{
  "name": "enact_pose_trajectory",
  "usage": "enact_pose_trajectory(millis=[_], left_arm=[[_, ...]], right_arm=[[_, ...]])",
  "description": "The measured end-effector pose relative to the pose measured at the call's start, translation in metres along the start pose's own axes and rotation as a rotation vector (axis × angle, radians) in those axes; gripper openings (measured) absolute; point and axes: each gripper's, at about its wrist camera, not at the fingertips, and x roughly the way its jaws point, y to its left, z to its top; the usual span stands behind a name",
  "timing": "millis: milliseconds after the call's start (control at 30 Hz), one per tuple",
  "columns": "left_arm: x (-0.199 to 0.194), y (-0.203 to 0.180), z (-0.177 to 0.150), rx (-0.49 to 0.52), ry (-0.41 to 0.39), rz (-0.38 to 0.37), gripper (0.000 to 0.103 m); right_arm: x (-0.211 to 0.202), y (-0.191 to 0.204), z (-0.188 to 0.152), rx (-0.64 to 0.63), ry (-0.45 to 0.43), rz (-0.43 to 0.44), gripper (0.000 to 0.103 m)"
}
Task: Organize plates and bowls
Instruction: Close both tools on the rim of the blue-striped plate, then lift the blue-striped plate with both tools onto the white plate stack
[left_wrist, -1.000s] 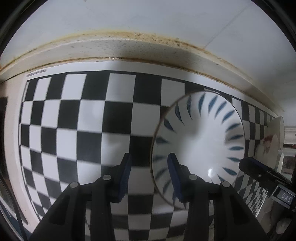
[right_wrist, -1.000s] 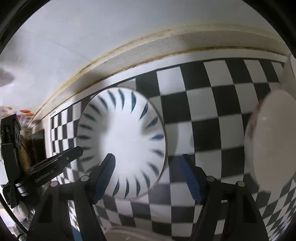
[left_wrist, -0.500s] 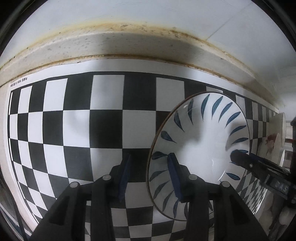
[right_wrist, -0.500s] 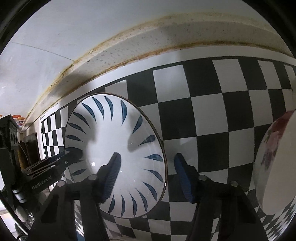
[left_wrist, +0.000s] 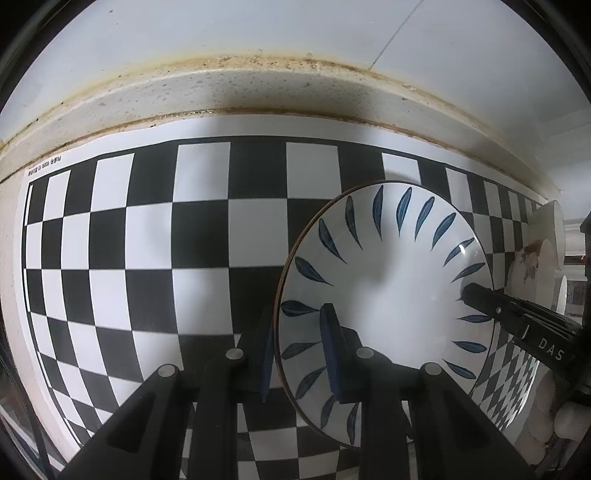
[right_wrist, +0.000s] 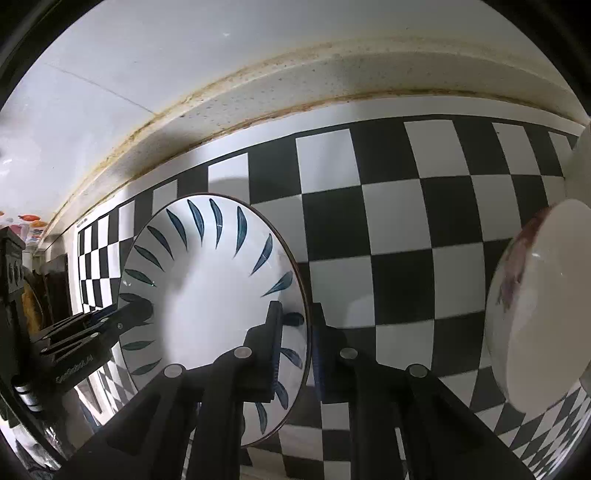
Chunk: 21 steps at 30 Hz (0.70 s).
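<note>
My left tongs (left_wrist: 297, 354) and my right tongs (right_wrist: 293, 350) each pinch a rim of the same white plate with blue leaf marks (left_wrist: 388, 295), and both pairs of jaws have just been closing onto it. In the left wrist view the plate fills the lower right of the frame, its left edge caught between my two blue pads, one pad on the plate's face and the other behind the rim. In the right wrist view the plate sits at lower left, its right edge held narrow between my pads. Each view shows the other tongs reaching in at the plate's far side, low at the frame's edge. Under the plate lies a black-and-white checkered mat (left_wrist: 147, 258) spread over the surface (left_wrist: 258, 92), whose stained back ledge curves across the top of both frames. A white bowl with a reddish floral pattern (right_wrist: 539, 306) stands at the right edge of the right wrist view, apart from the plate.
</note>
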Motion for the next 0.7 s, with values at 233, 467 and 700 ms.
enact_pose_trajectory(millis=[233,467,700], left_arm=[[-0.019,-0.003,-0.018,-0.008,-0.017,-0.03,0.021],[-0.051,-0.003,-0.056,0.0,-0.04,-0.07,0.021],[-0.078,-0.02,-0.106,0.022,-0.075,-0.078,0.021]], right_arm=[[-0.027,0.001,-0.02,-0.022,-0.036,0.024,0.013],[-0.065,0.005,-0.058,-0.06,-0.092,0.07,0.011],[-0.103,0.003,-0.111,-0.101,-0.131,0.105,0.01]])
